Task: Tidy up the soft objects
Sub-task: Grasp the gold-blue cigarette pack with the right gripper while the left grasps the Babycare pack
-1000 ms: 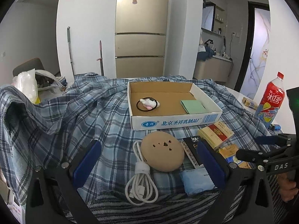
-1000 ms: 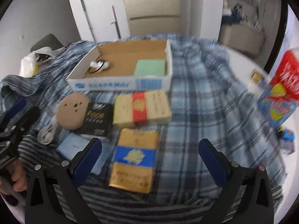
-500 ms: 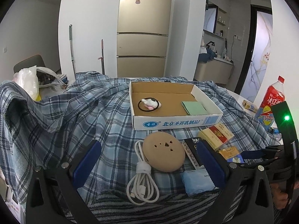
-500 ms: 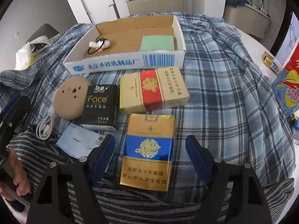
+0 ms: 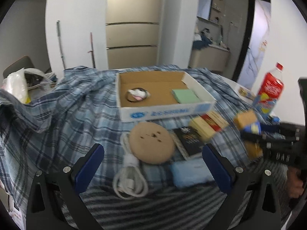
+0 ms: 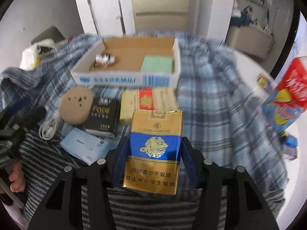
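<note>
My right gripper [image 6: 153, 149] is shut on a gold and blue cigarette pack [image 6: 155, 145] and holds it lifted off the plaid cloth; the pack also shows in the left wrist view [image 5: 247, 122]. My left gripper [image 5: 151, 164] is open and empty above a tan round disc [image 5: 151, 143], a white cable [image 5: 128, 178] and a light blue tissue pack [image 5: 190, 172]. A cardboard box [image 6: 126, 80] behind holds a green pad [image 6: 157, 63] and a small white toy with a black ring [image 5: 137, 94]. A black pack [image 6: 101, 115] and a cream and red pack [image 6: 147, 101] lie in front of the box.
A red drink bottle [image 5: 268, 94] stands at the right table edge. A plastic bag [image 5: 15, 86] sits on a chair at the far left. A striped cloth [image 6: 134, 201] covers the near edge. Small items [image 6: 262, 80] lie on the white table at the right.
My right gripper has closed on the gold and blue pack and lifted it off the cloth. My left gripper has shifted a little and stays open.
</note>
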### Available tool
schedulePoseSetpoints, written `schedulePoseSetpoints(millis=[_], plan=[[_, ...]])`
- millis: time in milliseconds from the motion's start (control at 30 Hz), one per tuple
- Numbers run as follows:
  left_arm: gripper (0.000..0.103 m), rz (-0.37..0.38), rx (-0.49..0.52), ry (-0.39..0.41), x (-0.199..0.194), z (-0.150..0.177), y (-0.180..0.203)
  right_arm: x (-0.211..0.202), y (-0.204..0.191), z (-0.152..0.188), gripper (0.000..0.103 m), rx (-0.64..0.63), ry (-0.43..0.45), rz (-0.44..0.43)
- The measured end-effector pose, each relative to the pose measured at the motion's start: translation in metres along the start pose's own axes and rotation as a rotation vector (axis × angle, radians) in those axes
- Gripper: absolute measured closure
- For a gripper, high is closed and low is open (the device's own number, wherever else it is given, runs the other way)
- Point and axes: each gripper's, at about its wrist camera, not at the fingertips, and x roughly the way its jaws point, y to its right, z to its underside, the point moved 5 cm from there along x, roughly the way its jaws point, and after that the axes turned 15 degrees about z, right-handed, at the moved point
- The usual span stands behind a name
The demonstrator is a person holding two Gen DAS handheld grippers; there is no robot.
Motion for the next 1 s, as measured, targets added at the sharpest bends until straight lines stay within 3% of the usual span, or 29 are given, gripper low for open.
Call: schedulePoseSetpoints(millis=[167, 233, 500, 767, 1000], plan=[[0.0, 0.019, 0.013, -0.079, 0.013, 0.011, 0.022, -0.014, 0.017, -0.003, 0.049, 0.074, 0.176, 0.078], [0.0, 0.008, 0.024, -0.098, 0.018, 0.015, 0.027, -0.014, 0.02, -0.002, 0.049, 0.096, 0.208, 0.082], [0.0, 0.001, 0.045, -0.192, 0.039, 0.022, 0.041, 0.005, 0.023, 0.002, 0.049, 0.122, 0.13, -0.004], [0.0, 0.094, -0.04, -0.284, 0.066, 0.028, 0.043, 0.007, 0.025, 0.005, 0.049, 0.14, 0.12, -0.038], [0.014, 0.144, -0.095, -0.334, 0.078, 0.036, 0.038, 0.009, 0.026, 0.006, 0.049, 0.152, 0.114, -0.061]])
